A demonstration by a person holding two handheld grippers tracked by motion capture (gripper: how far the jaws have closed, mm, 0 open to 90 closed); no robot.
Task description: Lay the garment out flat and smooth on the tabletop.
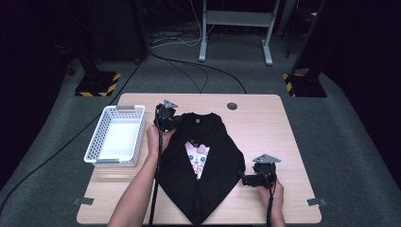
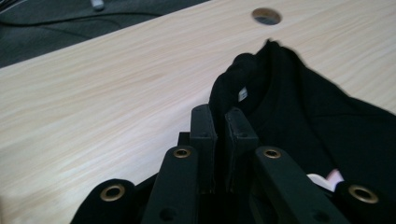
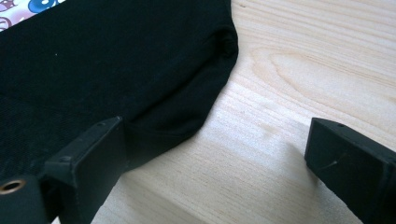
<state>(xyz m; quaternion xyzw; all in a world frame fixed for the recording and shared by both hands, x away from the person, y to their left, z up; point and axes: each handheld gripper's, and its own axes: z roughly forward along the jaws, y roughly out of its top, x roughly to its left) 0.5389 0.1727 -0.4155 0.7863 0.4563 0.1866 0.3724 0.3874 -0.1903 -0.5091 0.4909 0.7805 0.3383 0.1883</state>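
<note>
A black T-shirt (image 1: 215,182) with a cartoon print (image 1: 196,157) lies partly folded in the middle of the wooden table (image 1: 265,127). My left gripper (image 1: 168,121) is at the shirt's upper left, beside the collar. In the left gripper view its jaws (image 2: 219,114) are pressed together, shut on a pinch of the black shirt (image 2: 303,121) near the neck label (image 2: 242,94). My right gripper (image 1: 243,178) rests low at the shirt's right edge. In the right gripper view it (image 3: 215,135) is open wide, one jaw over the shirt's hem (image 3: 116,60), the other over bare wood.
A white mesh basket (image 1: 94,142) stands with nothing in it at the table's left side. A round cable hole (image 1: 231,106) sits near the far edge. Cables and stand feet lie on the floor beyond the table.
</note>
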